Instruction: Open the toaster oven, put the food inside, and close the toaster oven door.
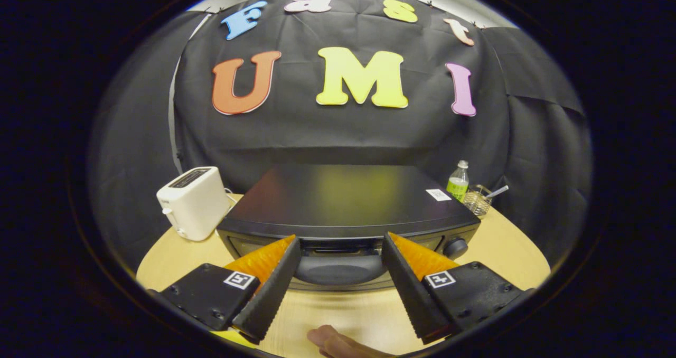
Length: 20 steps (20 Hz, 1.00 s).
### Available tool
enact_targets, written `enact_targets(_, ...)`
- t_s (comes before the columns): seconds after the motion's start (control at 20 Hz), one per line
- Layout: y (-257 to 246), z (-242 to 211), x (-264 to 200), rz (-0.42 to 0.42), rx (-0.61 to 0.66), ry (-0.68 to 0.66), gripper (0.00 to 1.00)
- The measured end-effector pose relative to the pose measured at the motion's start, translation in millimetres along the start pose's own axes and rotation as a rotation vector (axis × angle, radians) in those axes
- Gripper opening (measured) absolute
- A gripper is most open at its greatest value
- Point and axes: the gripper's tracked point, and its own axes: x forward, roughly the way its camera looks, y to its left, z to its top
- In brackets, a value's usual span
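Gripper view. The gripper [340, 242] is spread wide, nothing pinched; its fingertips sit just in front of the upper front edge of the toaster oven [343, 199], one on each side of the door handle [338, 268]. The handle lies between the fingers but neither finger presses on it. The door looks closed, so the opening step is not yet done. The toaster oven stands mid-table, its front facing the gripper and its back toward the far edge.

Risks, as judgement: the fingers are level with the top of the door, above the handle bar. Closing here could catch the top lip or a bare panel and slip off. A one-sided grip could twist the handle out, or drag the whole oven forward on the smooth table [517, 252]. The knob [455, 247] at the oven's front right is near the right finger, so a sideways drift could bump it.

The food: the rounded object [338, 342] at the near table edge, below the fingers, may be it, or a hand. Cannot tell. It is close under the gripper, and the dropping door could knock it.

Containers: a bottle [458, 181] with greenish liquid stands at the far right edge. Just beside it is a clear glass holder [477, 202] with a utensil handle sticking out. The white toaster [193, 202] is at the left edge; what its slots hold is not visible. The oven's inside is hidden.
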Motion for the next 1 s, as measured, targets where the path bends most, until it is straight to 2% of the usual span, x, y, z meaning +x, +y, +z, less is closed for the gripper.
enact_targets(0.3,2.8,-5.1,-0.2,0.068,0.021,0.055,1.00)
enact_targets(0.6,0.1,-28.0,-30.4,0.149,0.031,0.127,1.00)
enact_targets(0.85,-1.7,-62.7,-57.7,0.151,-0.026,0.176,1.00)
enact_targets(1.0,-1.8,-82.4,-69.8,0.138,-0.110,0.164,1.00)
